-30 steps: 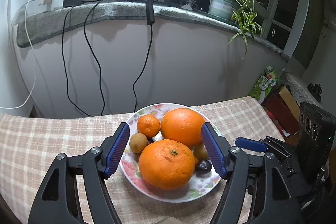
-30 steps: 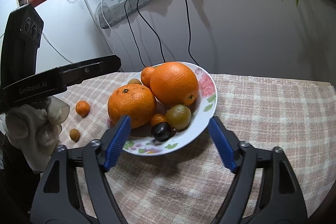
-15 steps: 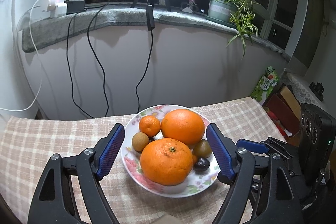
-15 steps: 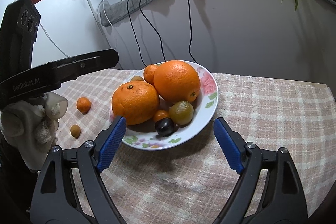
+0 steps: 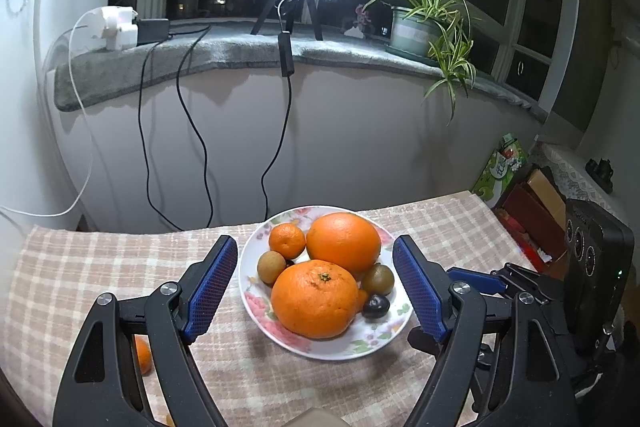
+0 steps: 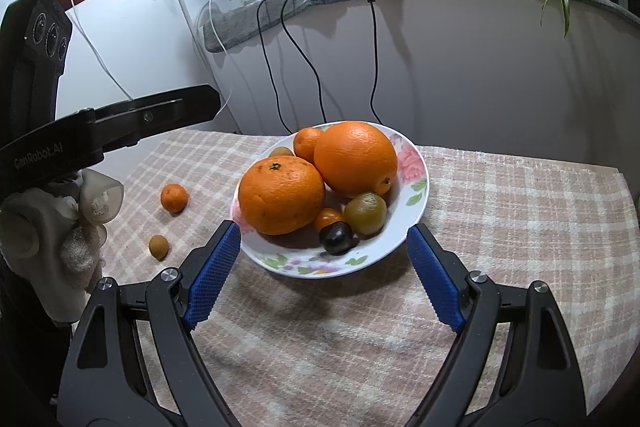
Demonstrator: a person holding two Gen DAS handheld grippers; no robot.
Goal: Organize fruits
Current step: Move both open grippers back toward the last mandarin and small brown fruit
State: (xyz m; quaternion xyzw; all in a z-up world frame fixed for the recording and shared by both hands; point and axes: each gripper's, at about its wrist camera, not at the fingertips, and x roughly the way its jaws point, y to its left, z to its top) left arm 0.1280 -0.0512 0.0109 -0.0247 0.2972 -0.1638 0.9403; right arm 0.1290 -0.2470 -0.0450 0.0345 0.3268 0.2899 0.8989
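Probably a home: windowsill houseplant (image 5: pixel 424 23), checked tablecloth (image 6: pixel 500 227).

Only one text can be read — "GenRobot.AI", in pale letters on the black body of the left gripper (image 6: pixel 60 147), seen in the right wrist view. The green box (image 5: pixel 502 163) beside the table carries some print — too small to read.

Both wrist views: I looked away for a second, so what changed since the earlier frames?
The left gripper and right gripper both backed away from the plate, open and empty. Nothing was grasped. The fruit on it and the two loose fruits, mandarin included, stayed put.
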